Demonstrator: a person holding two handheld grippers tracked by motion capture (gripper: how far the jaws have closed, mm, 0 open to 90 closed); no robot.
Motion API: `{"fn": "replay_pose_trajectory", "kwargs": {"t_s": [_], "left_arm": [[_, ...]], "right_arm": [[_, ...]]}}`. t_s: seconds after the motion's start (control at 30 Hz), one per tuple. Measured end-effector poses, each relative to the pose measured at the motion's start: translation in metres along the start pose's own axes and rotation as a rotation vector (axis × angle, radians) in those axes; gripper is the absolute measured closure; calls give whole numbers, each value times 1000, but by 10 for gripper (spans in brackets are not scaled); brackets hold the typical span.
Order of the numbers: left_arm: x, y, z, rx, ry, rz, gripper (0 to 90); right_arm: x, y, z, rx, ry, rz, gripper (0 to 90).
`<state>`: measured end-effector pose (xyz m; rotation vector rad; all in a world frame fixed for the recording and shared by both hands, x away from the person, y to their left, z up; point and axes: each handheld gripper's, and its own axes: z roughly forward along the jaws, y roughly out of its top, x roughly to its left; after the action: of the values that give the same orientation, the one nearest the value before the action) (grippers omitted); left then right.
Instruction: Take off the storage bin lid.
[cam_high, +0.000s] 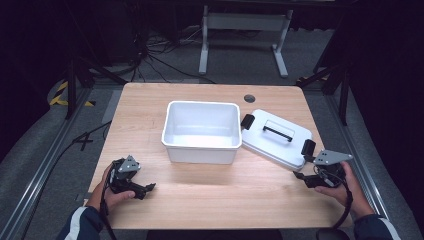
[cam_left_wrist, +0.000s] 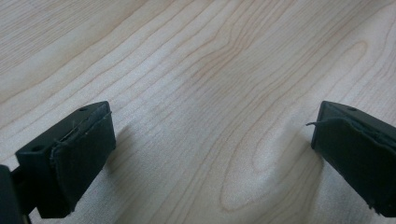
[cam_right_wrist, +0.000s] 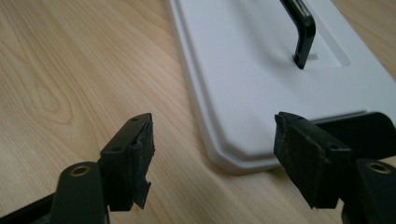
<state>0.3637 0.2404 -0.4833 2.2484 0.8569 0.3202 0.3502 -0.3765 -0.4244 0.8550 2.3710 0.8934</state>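
Resting low on the table (cam_high: 210, 195), your left tongs (cam_high: 148, 188) sit near the front left corner, jaws spread wide with bare wood grain between them. Your right tongs (cam_right_wrist: 212, 158) stand open too, nothing between the pads; the near corner of the white lid (cam_right_wrist: 261, 79) lies just ahead of the gap, flat on the table. From the high view, your right tongs (cam_high: 301, 176) sit just off the lid's (cam_high: 272, 140) front right end, close to its black side clip (cam_high: 308, 148). The lid's black handle (cam_high: 278, 131) stands upright on top. The lid's left edge meets the white bin (cam_high: 201, 131), which stands open at mid-table, well apart from your left hand (cam_high: 117, 192).
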Motion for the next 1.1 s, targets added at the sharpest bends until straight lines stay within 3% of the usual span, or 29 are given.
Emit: {"fn": "replay_pose_trajectory", "kwargs": {"t_s": [0.13,0.5,0.57,0.63,1.1], "left_arm": [[0,0,0,4,1,-1,2],[0,0,0,2,1,-1,2],[0,0,0,3,0,-2,1],[0,0,0,3,1,-1,2],[0,0,0,2,2,-5,2]], "right_arm": [[1,-15,2,-13,-2,50,279],[5,-40,12,6,-8,130,246],[4,-47,13,-30,13,189,242],[2,-48,12,-24,18,207,228],[3,-48,12,-17,10,218,213]]}}
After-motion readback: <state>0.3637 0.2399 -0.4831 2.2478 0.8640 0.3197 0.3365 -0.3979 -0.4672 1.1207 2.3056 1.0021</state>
